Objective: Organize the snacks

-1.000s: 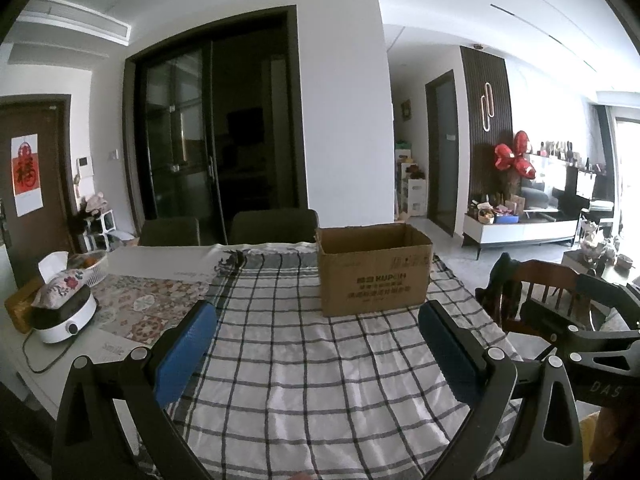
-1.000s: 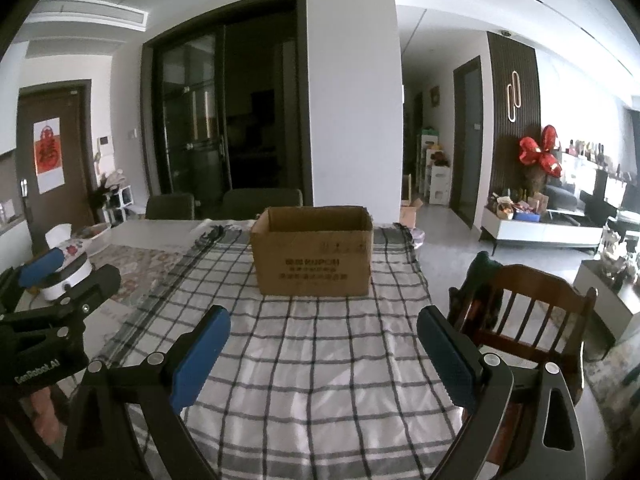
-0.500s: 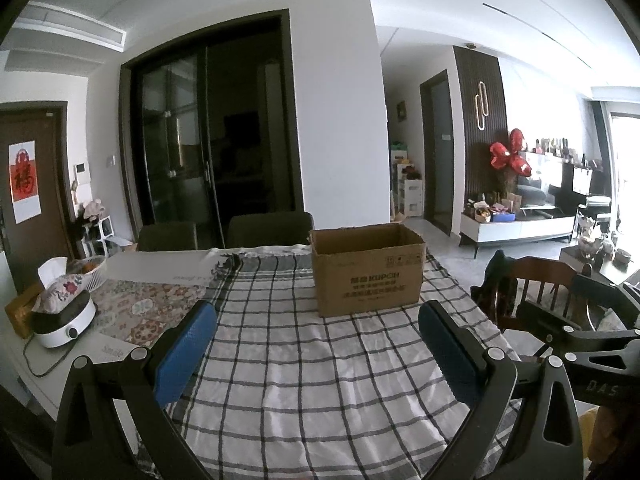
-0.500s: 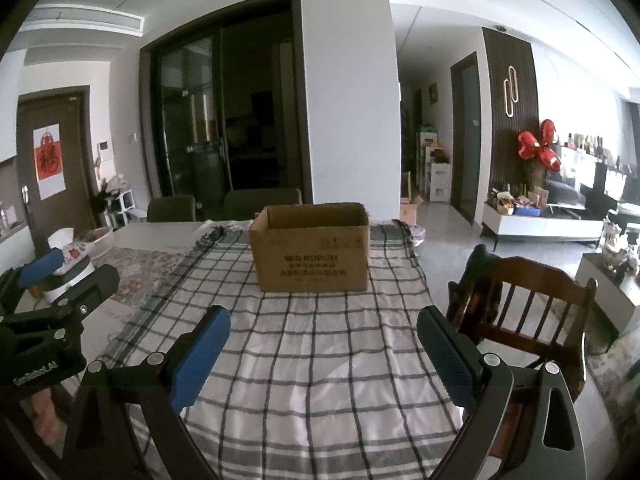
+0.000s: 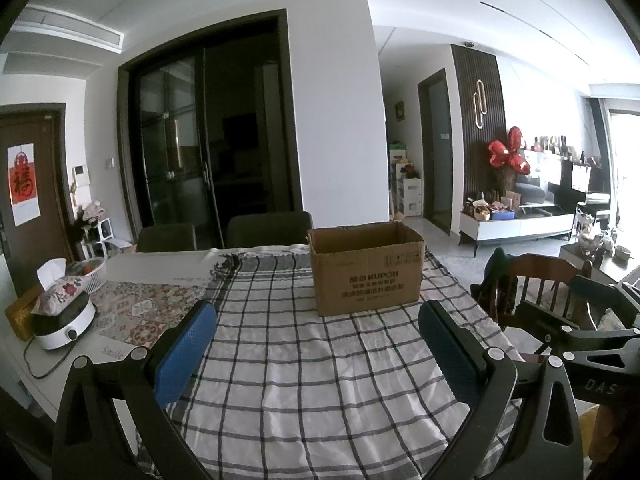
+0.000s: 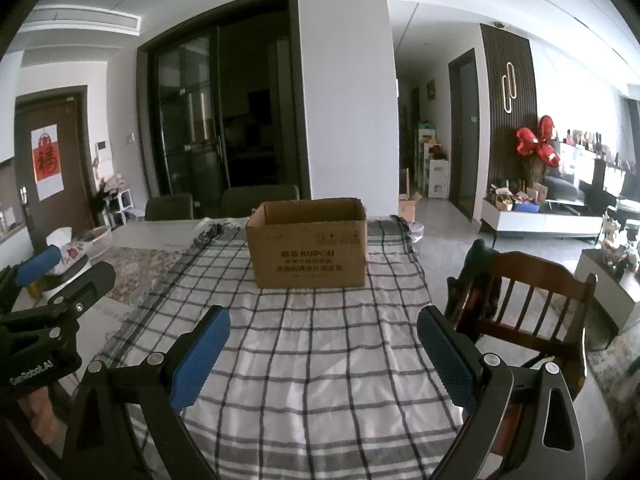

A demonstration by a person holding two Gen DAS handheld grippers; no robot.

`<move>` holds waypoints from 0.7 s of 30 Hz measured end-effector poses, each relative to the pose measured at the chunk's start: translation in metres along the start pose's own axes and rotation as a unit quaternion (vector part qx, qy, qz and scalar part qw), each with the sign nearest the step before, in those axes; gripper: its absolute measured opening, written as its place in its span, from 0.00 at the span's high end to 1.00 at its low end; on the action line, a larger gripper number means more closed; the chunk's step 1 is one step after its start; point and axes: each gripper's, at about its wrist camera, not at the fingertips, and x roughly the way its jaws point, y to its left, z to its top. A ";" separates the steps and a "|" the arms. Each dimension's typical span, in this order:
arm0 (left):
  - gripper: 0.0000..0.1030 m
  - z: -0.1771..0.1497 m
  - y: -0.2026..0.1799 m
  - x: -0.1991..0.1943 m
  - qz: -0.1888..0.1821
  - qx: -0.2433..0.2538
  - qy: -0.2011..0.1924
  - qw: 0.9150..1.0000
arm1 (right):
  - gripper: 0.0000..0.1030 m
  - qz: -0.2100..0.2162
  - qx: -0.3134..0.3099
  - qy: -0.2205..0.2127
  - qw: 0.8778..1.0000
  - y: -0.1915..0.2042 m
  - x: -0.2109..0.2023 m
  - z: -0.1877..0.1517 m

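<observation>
An open brown cardboard box point(image 5: 366, 270) point(image 6: 308, 242) stands upright at the far end of the checked tablecloth point(image 5: 312, 360) point(image 6: 312, 344). What it holds is hidden behind its walls. No snacks show in either view. My left gripper point(image 5: 318, 344) hovers open above the cloth, well short of the box, with nothing between its blue pads. My right gripper point(image 6: 322, 348) is open too, level with the left one and empty. Each gripper shows at the edge of the other's view.
A white cooker point(image 5: 60, 322) with a tissue pack on top and a small basket point(image 5: 90, 274) sit at the table's left end. A wooden chair point(image 6: 532, 296) with dark cloth draped on it stands at the right. Two dark chairs point(image 5: 268, 228) stand behind the table.
Both views have tilted up slightly, so the box sits a little lower and farther left in the left wrist view. Both grippers stay open and empty.
</observation>
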 end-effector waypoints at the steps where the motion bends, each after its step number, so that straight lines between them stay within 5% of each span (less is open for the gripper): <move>1: 0.00 0.000 0.001 0.000 0.000 0.000 0.000 1.000 | 0.08 0.000 0.000 0.000 1.000 0.000 0.000 0.000; 21: 0.00 -0.006 0.001 0.005 -0.001 -0.004 0.006 1.000 | 0.08 -0.001 0.000 0.001 1.000 -0.001 0.000 -0.001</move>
